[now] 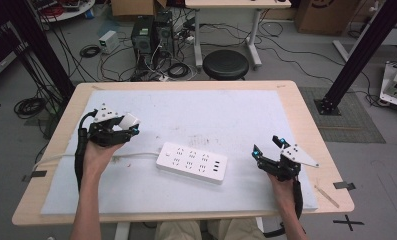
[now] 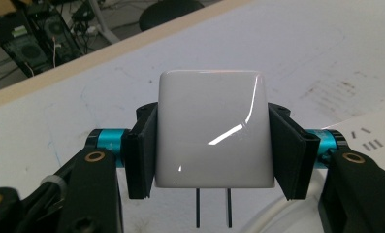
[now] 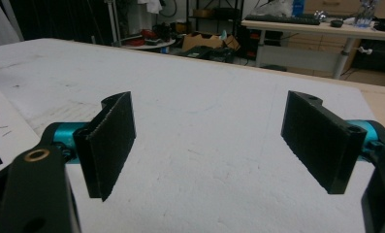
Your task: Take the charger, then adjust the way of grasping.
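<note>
Left tool (image 2: 213,141) clamping charger (image 2: 213,131) — right tool (image 3: 224,145) agape

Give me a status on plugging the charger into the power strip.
Done: the left gripper has the white charger clamped between its jaws, prongs pointing down. In hand: it is held above the mat, left of the power strip. Left: nothing is plugged in yet. The right gripper is open and holds nothing.
</note>
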Motion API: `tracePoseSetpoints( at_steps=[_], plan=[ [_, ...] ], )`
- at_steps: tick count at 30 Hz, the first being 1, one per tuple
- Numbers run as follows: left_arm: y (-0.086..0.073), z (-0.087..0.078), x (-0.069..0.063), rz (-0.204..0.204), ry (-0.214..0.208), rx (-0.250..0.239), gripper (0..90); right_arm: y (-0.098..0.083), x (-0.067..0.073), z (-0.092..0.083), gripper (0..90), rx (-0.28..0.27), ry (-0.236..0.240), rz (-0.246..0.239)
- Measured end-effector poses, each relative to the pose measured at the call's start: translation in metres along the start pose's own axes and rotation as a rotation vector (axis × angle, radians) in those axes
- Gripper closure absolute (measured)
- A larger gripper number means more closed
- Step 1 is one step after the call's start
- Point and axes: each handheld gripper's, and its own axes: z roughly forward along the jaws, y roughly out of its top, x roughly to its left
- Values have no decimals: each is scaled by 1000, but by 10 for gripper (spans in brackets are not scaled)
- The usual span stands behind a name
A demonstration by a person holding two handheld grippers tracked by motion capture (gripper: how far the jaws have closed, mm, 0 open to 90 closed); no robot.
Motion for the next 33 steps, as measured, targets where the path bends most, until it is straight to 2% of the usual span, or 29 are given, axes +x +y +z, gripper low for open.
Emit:
tracePoseSetpoints(
  at_steps=[6,11,20,21,22,23,27,31,33],
  plan=[
    [2,-7,-24,46,-15,-91,424,3,1,-1,205,-4,9,13],
    [3,-8,-49,83,-28,-165,424,6,3,-3,205,-10,20,19],
    [3,-1,-89,180,-42,-205,424,15,6,-5,205,-18,56,19],
    [3,-1,-89,180,-42,-205,424,15,6,-5,205,-18,56,19],
    [3,3,-101,220,-40,-204,424,18,8,-6,205,-21,64,18],
    [3,5,-105,227,-45,-207,424,19,8,-6,205,-28,71,14],
    [2,12,-119,298,-38,-204,424,23,10,-5,206,-20,95,18],
    [2,16,-131,343,-23,-227,424,27,12,-5,205,-20,116,9],
    [1,16,-134,352,-19,-235,424,28,12,-5,205,-16,123,11]
  ],
)
